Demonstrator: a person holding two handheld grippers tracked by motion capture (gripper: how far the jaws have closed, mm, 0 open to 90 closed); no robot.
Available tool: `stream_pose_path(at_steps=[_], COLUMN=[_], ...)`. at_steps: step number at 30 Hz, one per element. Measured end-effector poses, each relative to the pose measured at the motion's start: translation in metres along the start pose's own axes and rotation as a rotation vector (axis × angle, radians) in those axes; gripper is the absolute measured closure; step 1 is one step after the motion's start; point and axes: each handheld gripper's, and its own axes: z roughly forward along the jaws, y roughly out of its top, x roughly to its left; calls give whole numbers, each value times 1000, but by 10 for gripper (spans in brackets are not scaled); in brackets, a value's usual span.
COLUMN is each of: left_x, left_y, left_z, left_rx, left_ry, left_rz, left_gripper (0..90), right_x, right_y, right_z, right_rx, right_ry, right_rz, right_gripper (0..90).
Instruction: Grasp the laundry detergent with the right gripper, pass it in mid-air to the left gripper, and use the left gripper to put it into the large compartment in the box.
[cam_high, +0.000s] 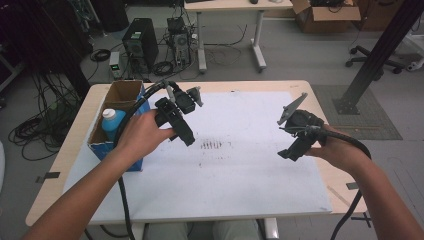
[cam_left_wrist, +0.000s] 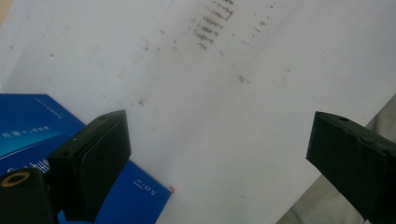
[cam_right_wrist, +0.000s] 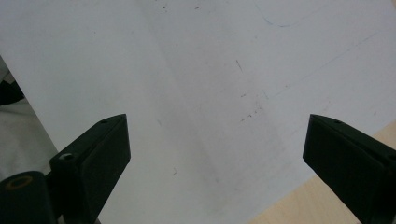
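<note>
Above the stained white sheet (cam_high: 240, 170) on the wooden table (cam_high: 60, 165), both tools wide apart, empty.

High view looking forward and down, both gripper views close above the white sheet (cam_high: 240, 165) (shared throughout)

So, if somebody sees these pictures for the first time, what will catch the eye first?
Probably the two black claws held over the white sheet: the left claw near the table's left side, the right claw toward its right edge, both open and holding nothing. Next comes the blue box at the left edge, open on top, with a white-capped blue bottle standing inside. A patch of brown marks stains the sheet's middle.
</note>
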Motion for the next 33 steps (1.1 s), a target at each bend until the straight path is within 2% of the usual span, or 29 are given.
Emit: stream_pose_path(at_steps=[14, 21, 27, 33], left_x=[0, -3, -6, -9], left_y=[14, 24, 38, 46], left_z=[-4, -3, -5, -7], left_rx=[-3, -5, -6, -11], left_ry=[-13, -30, -46, -45], left_rz=[30, 73, 128, 146], left_gripper=[67, 67, 67, 68], right_x=[0, 0, 0, 0], right_y=[-3, -2, -1, -1], right_z=[0, -1, -2, -2], right_rx=[-4, -5, -9, -7], right_ry=[2, 2, 2, 1], right_rz=[2, 3, 0, 0], right_gripper=[71, 72, 71, 72])
